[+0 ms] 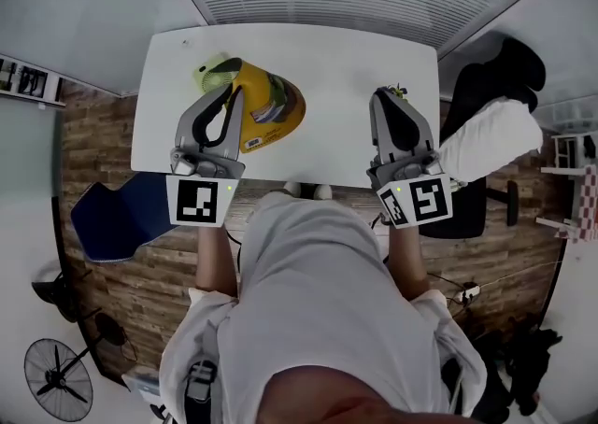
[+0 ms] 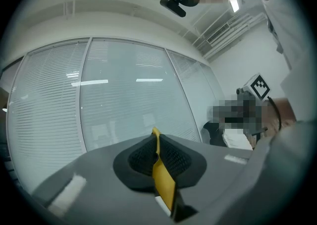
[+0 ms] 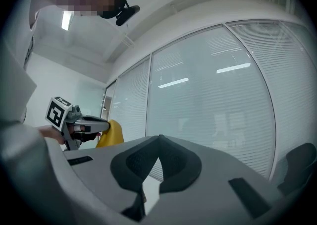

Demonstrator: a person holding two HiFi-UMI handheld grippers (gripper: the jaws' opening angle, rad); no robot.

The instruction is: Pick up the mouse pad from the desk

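Observation:
The yellow mouse pad (image 1: 273, 112), with a printed picture on it, hangs over the left half of the white desk (image 1: 336, 86). My left gripper (image 1: 231, 97) is shut on its near edge. In the left gripper view the pad's thin yellow edge (image 2: 163, 180) runs between the closed black pads. My right gripper (image 1: 385, 98) hovers over the desk's right front part, shut with nothing in it; its pads meet at the tips (image 3: 159, 139). The right gripper view also shows the left gripper (image 3: 81, 122) with the yellow pad (image 3: 114, 132) at the left.
A black office chair (image 1: 491, 95) draped with white cloth stands right of the desk. A blue seat (image 1: 117, 217) is at the left, and a floor fan (image 1: 58, 377) at the lower left. A glass wall with blinds (image 2: 129, 95) lies behind the desk.

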